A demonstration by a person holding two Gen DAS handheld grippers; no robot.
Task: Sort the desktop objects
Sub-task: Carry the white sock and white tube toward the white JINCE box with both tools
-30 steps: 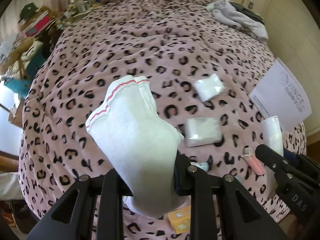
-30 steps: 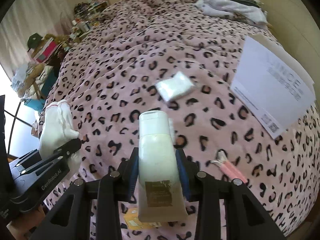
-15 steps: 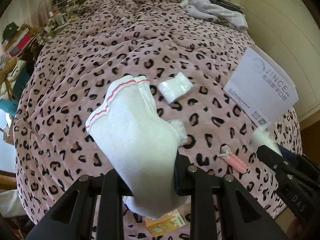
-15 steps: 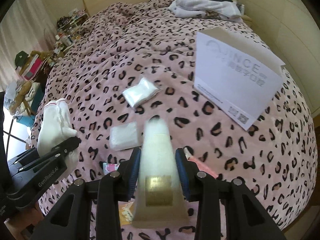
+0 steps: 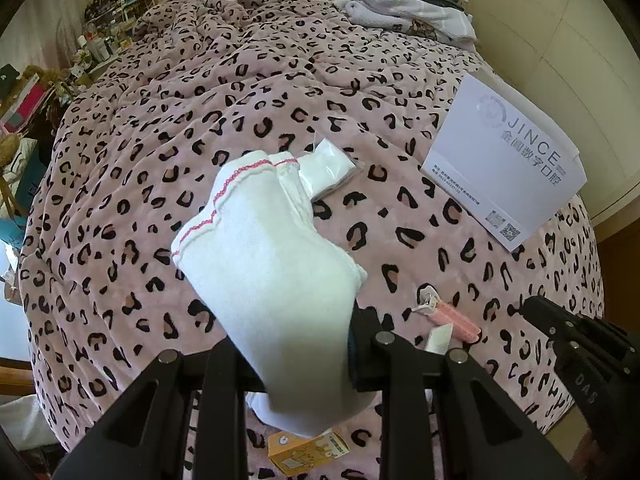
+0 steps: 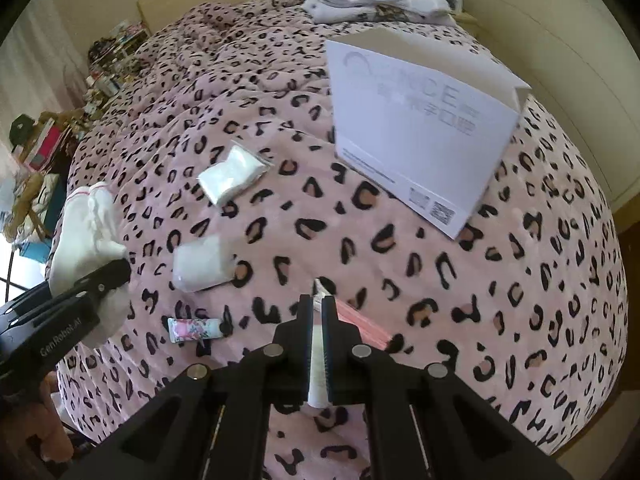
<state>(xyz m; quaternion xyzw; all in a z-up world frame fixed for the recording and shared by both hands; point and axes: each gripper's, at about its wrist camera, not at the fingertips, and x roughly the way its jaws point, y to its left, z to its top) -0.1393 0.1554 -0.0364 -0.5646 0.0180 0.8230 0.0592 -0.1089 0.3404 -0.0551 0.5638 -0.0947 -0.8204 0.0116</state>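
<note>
At the far left our left gripper is clamped on a pair of white socks, held up above the leopard-print blanket; they are soft and light, so a pinch across the bunched middle should hold, though the loose cuffs will flop. Further right on the blanket lie a flat white packet, a clear bag of white material and a small floral tube, all probably light. Next, our right gripper is closed on a white tube, seen edge-on and probably slick, so we would grip it at the flat end. A pink item is half hidden behind the fingers. At the right stands the open white box; its inside is out of sight.
</note>
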